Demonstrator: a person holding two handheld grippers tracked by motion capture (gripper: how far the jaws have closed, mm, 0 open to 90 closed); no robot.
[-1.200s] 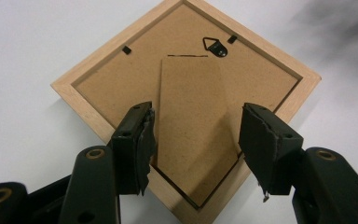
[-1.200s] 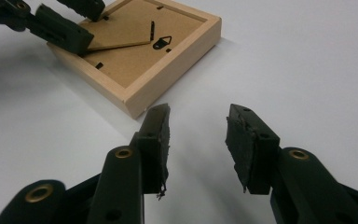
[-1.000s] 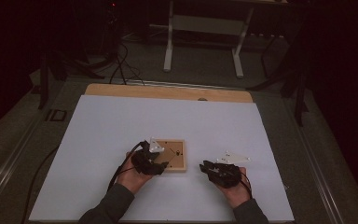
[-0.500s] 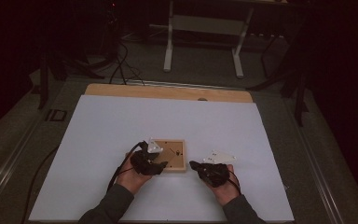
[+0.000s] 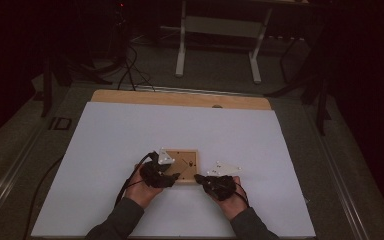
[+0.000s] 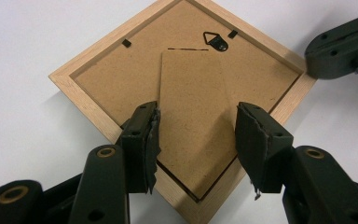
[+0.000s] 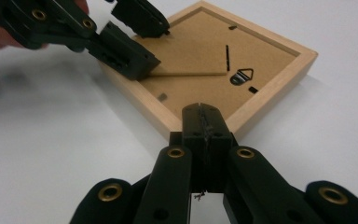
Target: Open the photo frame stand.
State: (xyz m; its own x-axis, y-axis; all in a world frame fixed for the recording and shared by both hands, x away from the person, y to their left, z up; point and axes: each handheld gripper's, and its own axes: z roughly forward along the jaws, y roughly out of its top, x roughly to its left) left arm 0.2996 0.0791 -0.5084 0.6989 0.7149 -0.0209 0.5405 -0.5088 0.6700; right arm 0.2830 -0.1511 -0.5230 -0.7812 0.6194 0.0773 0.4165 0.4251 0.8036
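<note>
Gripping stand flap of face-down picture frame with my left tool — right tool closed, empty, bracing frame corner — flap risking snapping at hinge if overbent.

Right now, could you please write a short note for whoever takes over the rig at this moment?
Left gripper: fingers either side of the easel stand on the frame's back; whether the pads press it I cannot tell. They have just been closing a little.
Right gripper: shut, empty, its tip at the near corner of the picture frame.
Things: the frame lies face down on the white table, backing board up, black retaining tabs and hanger hook visible.
Done: frame turned over, stand reached.
Left, probably: lift the stand or open the back while steadying the frame.
</note>
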